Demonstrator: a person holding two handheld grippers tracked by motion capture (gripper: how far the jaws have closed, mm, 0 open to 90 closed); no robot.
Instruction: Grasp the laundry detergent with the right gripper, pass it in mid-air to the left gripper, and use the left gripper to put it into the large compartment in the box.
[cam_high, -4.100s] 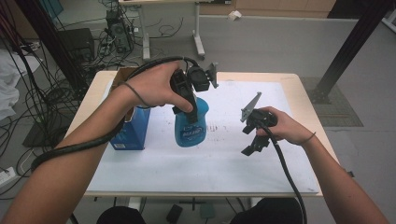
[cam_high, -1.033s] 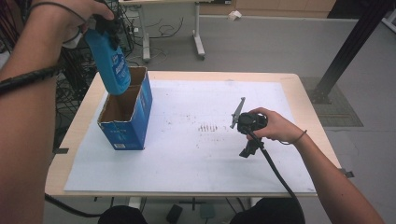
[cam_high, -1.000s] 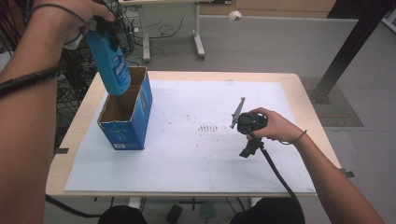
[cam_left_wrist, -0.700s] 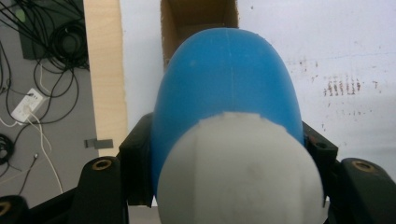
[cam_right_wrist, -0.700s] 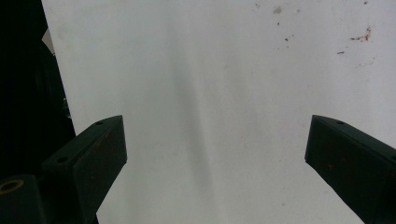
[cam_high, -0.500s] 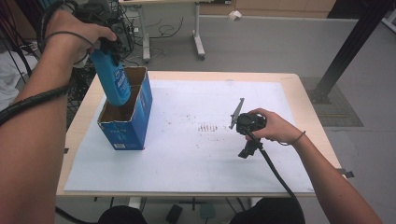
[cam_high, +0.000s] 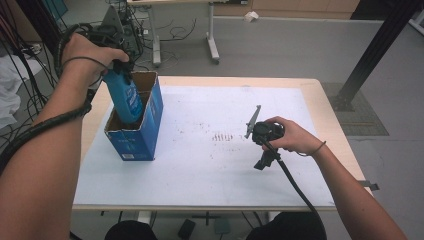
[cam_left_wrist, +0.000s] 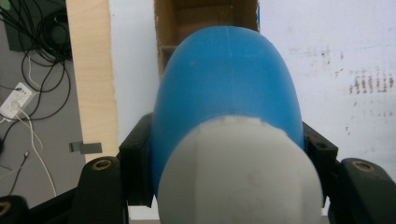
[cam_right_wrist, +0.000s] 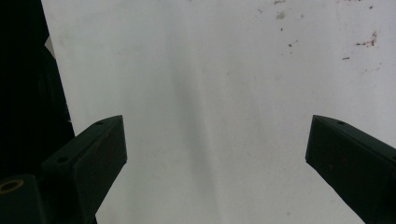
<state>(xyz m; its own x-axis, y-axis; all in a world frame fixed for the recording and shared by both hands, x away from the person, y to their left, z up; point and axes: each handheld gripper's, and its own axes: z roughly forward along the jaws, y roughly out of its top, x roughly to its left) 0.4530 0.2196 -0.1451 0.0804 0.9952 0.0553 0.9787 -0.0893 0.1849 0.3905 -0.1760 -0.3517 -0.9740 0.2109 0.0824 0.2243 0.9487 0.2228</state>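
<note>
My left gripper (cam_high: 117, 67) clamps the blue bottle (cam_high: 125, 97), rigid, smooth and likely slippery, by its neck over the cardboard box (cam_high: 145, 125); my right gripper (cam_right_wrist: 215, 154) gapes wide, empty.

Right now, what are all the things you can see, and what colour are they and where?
bottle: one, blue with a white cap, lower end inside the box, held between the left gripper's fingers
box: one, blue cardboard, open top, on the left part of the table
table: one, light wood with a white sheet spotted with small reddish marks
desk legs: white, on the grey floor beyond the table
cables: many, black, on the floor at far left
left gripper: one, black, shut on the bottle above the box
right gripper: one, black, fingers wide apart over the white sheet, nothing between them
</note>
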